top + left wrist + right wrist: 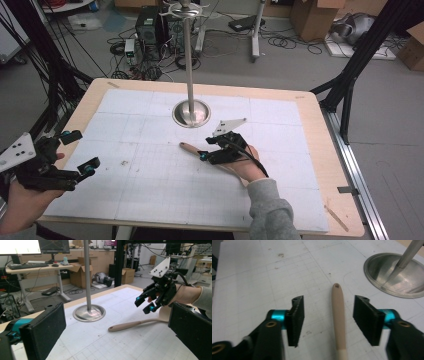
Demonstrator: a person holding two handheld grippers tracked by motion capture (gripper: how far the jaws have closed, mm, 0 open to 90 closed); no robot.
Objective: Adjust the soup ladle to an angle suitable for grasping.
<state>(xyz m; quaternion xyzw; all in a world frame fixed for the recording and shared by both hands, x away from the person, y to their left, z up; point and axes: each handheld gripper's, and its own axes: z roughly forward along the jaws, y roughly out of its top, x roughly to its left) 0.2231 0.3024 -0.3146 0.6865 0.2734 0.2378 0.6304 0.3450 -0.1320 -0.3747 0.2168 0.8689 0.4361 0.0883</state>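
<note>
- The right gripper (216, 148) hovers low over the table with its jaws spread wide, one black pad on each side of the wooden spatula's handle (338, 315); neither pad touches the wood in the right gripper view.
- The wooden spatula (136, 324) lies flat on the white gridded mat (150, 175), just in front of the metal stand base (191, 113) on the person's side. Its handle tip, with a small hanging hole, points toward that base; its broad blade end sits under the right hand (248, 167), largely hidden.
- The left gripper (75, 155) is held well away from the stand base, near the left edge of the table, jaws open and holding nothing.
- The handle lies closer to one pad than the other, so closing now would likely let the nearer pad push first and skid or roll the handle sideways across the smooth mat.
- The handle is slim, rounded and flat on the mat; if the pads close too high they may slide off its top and pinch nothing.
- Gripped this close to the thin end, the heavier blade could droop or swing on lifting.
- The upright steel pole (189, 55) rises from the stand base just past the handle tip; a careless lift or swing forward could knock the spatula against it.
</note>
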